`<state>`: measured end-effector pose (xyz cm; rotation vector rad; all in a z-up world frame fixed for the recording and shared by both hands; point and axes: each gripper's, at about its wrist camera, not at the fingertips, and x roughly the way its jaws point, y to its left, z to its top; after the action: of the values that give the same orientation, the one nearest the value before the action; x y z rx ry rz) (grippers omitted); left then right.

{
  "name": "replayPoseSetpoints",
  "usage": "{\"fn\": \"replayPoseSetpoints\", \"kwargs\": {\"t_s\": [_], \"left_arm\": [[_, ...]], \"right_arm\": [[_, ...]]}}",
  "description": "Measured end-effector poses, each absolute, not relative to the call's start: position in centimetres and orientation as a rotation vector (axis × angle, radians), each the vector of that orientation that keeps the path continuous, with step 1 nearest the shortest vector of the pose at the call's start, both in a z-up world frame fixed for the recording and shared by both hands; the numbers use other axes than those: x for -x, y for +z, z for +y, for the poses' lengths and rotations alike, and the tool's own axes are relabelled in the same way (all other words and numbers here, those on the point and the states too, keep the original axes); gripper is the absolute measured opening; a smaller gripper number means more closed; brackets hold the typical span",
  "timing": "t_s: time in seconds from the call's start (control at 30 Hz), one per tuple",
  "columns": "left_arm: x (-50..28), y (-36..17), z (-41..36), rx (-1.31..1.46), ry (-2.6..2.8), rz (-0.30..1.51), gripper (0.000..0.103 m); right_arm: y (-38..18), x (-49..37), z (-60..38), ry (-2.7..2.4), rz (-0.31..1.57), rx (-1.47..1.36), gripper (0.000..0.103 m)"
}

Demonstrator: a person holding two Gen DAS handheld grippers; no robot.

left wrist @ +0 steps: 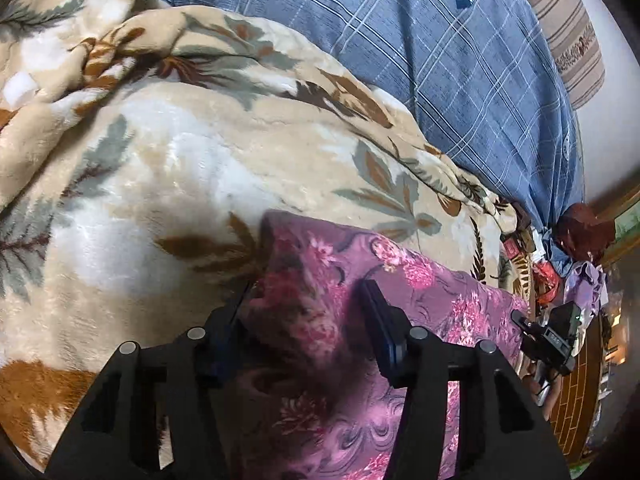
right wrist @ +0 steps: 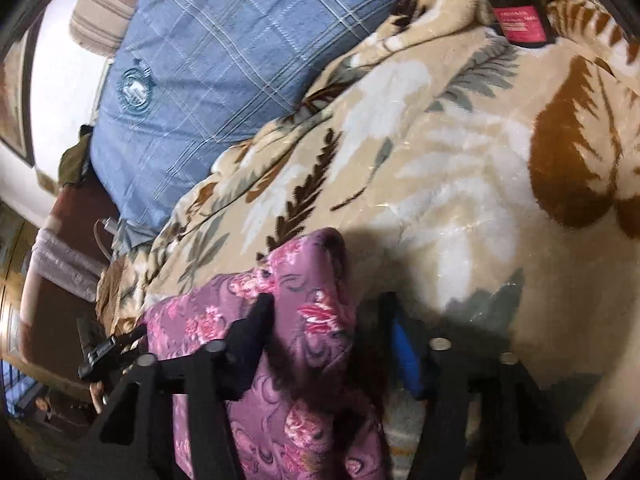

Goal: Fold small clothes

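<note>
plush cream blanket [left wrist: 168, 168] printed with brown and grey-green leaves covers the bed under you, rumpled into soft ridges, and it fills most of both wrist views. on it lies the small garment [left wrist: 360, 280], a purple cloth with pink flowers, and you have a bunched end of it in each tool. your left gripper [left wrist: 308, 304] has its fingers spread to either side of a raised fold of the cloth, the fabric filling the gap between them, though whether they press it tight you cannot tell from here. your right gripper [right wrist: 324, 320] stands the same way around the other humped end [right wrist: 316, 300] of the garment, one finger on the cloth's near face and the blue-padded finger [right wrist: 404, 356] beside its shaded edge; its grip cannot be told either. beyond the blanket a blue checked pillow [left wrist: 440, 60] with a round crest leans toward a white wall [left wrist: 612, 128], with a beige striped pillow [left wrist: 568, 28] behind it. a dark packet with a pink label [right wrist: 520, 20] rests on the blanket's far ridge. at the bed's edge you see wooden furniture [left wrist: 576, 412] and a clutter of cloths, too small to name.
</note>
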<state>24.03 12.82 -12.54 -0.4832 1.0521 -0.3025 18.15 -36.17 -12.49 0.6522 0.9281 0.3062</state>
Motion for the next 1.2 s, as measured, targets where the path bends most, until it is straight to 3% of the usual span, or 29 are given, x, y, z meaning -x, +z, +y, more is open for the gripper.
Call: {"fn": "replayPoseSetpoints", "kwargs": {"t_s": [0.2,0.23,0.3,0.37,0.47,0.5,0.53,0.57,0.67,0.83,1.07,1.2], "left_arm": [[-24.7,-13.0,11.6,0.408,-0.276,1.064,0.055],[-24.7,-13.0,11.6,0.41,-0.272,1.059,0.049],[-24.8,-13.1,11.9,0.444,-0.29,1.066,0.023],[-24.8,-13.3,12.3,0.495,-0.303,1.068,0.015],[-24.4,-12.9,11.8,0.452,-0.299,1.043,0.016],[-24.3,-12.9,11.6,0.437,-0.293,1.041,0.019],[-24.4,-13.1,11.5,0.424,-0.28,1.055,0.028],[-24.5,-13.4,11.6,0.423,-0.273,1.059,0.027],[-24.2,-12.9,11.2,0.395,-0.278,1.062,0.011],[-21.4,-8.1,12.9,0.467,-0.308,0.946,0.009],[-19.9,1.1,13.7,0.416,-0.348,0.758,0.008],[-23.0,2.8,14.3,0.412,-0.342,0.73,0.008]], "right_arm": [[-13.3,-19.0,-35.6,0.302,0.951,-0.622,0.041],[-13.3,-19.1,-35.5,0.305,0.949,-0.618,0.041],[-13.3,-19.2,-35.4,0.299,0.947,-0.606,0.037],[-13.2,-19.1,-35.4,0.295,0.939,-0.605,0.03],[-12.9,-18.7,-35.1,0.282,0.929,-0.585,0.024],[-12.8,-18.6,-34.9,0.272,0.93,-0.566,0.023],[-12.7,-18.6,-34.7,0.261,0.931,-0.557,0.023],[-12.7,-18.6,-34.5,0.246,0.934,-0.543,0.022],[-11.9,-18.6,-33.7,0.209,0.938,-0.493,0.019],[-7.8,-16.5,-33.6,0.199,0.883,-0.47,0.01],[1.4,-14.9,-31.8,0.226,0.757,-0.333,0.009],[4.1,-17.7,-31.7,0.225,0.723,-0.299,0.009]]}}
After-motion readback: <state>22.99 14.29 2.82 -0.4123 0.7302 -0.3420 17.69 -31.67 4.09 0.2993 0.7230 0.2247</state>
